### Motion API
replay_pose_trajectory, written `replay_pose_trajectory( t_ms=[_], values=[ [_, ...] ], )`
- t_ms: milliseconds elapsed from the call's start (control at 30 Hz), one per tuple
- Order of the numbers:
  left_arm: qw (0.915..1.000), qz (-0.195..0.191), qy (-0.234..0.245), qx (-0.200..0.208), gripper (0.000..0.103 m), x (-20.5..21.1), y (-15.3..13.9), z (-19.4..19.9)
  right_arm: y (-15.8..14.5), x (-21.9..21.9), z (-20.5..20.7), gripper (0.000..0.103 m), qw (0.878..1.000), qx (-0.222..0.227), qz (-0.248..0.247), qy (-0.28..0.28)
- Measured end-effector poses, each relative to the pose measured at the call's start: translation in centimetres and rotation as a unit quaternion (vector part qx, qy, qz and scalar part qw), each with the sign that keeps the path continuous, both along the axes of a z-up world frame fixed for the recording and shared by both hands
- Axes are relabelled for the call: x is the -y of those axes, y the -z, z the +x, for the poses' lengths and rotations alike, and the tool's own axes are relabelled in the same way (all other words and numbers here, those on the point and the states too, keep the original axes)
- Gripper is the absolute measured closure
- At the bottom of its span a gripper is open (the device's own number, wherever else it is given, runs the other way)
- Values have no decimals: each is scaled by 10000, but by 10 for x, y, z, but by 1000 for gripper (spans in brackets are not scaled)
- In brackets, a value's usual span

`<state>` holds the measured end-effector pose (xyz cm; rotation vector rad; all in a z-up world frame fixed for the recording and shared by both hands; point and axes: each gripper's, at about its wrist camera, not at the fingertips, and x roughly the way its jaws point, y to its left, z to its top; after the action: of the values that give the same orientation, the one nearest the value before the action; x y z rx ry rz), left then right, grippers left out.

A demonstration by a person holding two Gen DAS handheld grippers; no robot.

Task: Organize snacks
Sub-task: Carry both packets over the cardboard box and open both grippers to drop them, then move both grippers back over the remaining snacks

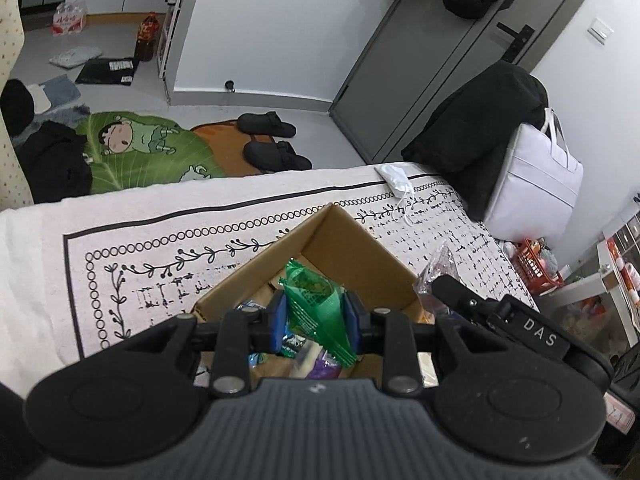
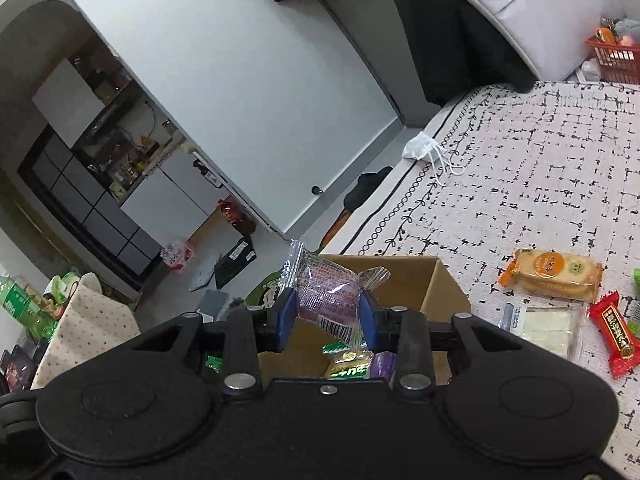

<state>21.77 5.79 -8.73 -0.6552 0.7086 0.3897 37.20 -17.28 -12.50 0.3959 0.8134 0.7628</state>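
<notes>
Bed (image 1: 168,216), covered by a white spread printed with black vines, rings and dashes; it fills the middle of both views. Grey floor beyond it, with a green cartoon mat (image 1: 140,140) and a pair of black slippers (image 1: 272,140).

Black coat (image 1: 480,128) draped over a white bag (image 1: 536,184) at the bed's far side. Grey door (image 1: 420,60) behind them.

Cardboard box (image 1: 352,252), open-topped, sits on the bed directly under both grippers. Several wrapped snacks already lie inside; labels are mostly hidden by the gripper bodies.

Left gripper (image 1: 316,314): blue pads closed tight on a green snack packet (image 1: 316,300), held upright over the box interior. The tip of the right gripper (image 1: 452,288) enters at the right edge of this view, beside a crinkled clear wrapper.

Right gripper (image 2: 328,314): pads clamped across a purple snack packet (image 2: 332,292) in clear film with twisted ends, held above the near edge of the box (image 2: 444,284).

Loose on the spread, right of the box in the right wrist view: an orange pack of biscuits (image 2: 552,272), a clear pack of pale bars (image 2: 548,324) just below it, a red candy (image 2: 616,332) beside that. Green wrapper edges show at the frame border.

White face mask (image 2: 424,148) lies at the bed's far edge, loops trailing onto the print.
</notes>
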Motion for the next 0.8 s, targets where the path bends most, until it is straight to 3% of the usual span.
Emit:
replay_pose_trajectory(
  t_ms=[133, 300, 367, 433, 733, 800],
  values=[
    [10000, -39, 32, -46, 74, -5, 6, 15, 8, -4, 9, 68, 9999, -73, -22, 105],
    [9999, -64, 41, -110, 74, -9, 12, 30, 17, -4, 18, 58, 9994, -255, -32, 213],
    [9999, -66, 52, -138, 74, -10, 15, 37, 19, 0, 21, 45, 9990, -309, -48, 330],
    [9998, -62, 80, -163, 74, -11, 17, 43, 18, 5, 22, 39, 9982, -349, -106, 469],
    [9998, -3, 180, -78, 73, -8, 10, 71, 16, 6, 23, 37, 9963, -587, -481, 395],
    [9998, 23, 196, 52, 69, -6, 4, 76, 13, 7, 21, 36, 9965, -556, -501, 378]
  ],
)
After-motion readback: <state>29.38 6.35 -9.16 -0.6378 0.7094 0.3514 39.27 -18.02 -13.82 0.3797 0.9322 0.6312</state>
